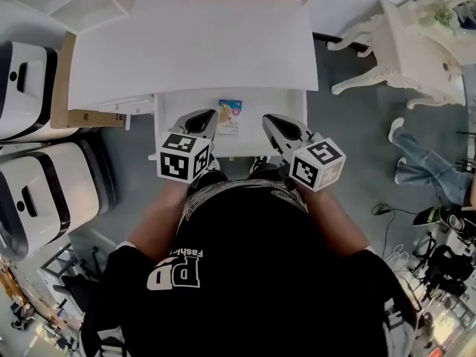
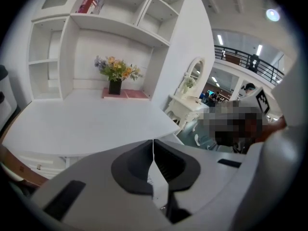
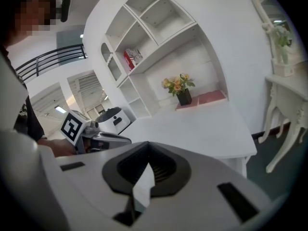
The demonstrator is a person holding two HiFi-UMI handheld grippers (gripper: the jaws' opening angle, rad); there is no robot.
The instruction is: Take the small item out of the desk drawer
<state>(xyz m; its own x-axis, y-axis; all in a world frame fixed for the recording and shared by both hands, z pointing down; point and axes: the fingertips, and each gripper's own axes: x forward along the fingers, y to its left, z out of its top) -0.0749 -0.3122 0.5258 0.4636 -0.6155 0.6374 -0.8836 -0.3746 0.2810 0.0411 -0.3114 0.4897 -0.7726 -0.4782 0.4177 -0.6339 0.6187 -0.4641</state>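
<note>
- The room has a grey floor (image 1: 349, 140). An ornate white dressing table (image 1: 416, 43) stands well off to your right, and a rounded white machine (image 1: 44, 192) sits at your left.
- A white desk (image 1: 193, 43) fills the space ahead of you. Its shelf hutch (image 2: 115, 32) rises from the back edge, with a red box (image 2: 91, 1) in an upper compartment.
- The desk drawer (image 1: 178, 103) stands open under the desk's front edge, directly in front of you.
- Your left gripper (image 1: 207, 117) hangs over the left half of the drawer and points down into it. Its jaws are pressed together tip to tip with nothing between them.
- Your right gripper (image 1: 271, 120) hangs over the right half of the drawer. Its jaws meet at the tips too, and they are empty.
- A dark vase of flowers (image 2: 115, 73) stands on a pink mat (image 2: 126, 94) at the middle of the desk's back edge.
- The small item (image 1: 230, 115), a flat packet with a blue top and pale lower part, lies in the middle of the drawer, towards its back edge. It is between your two grippers and just beside the left one's tip. From above you cannot tell whether that tip touches it.
</note>
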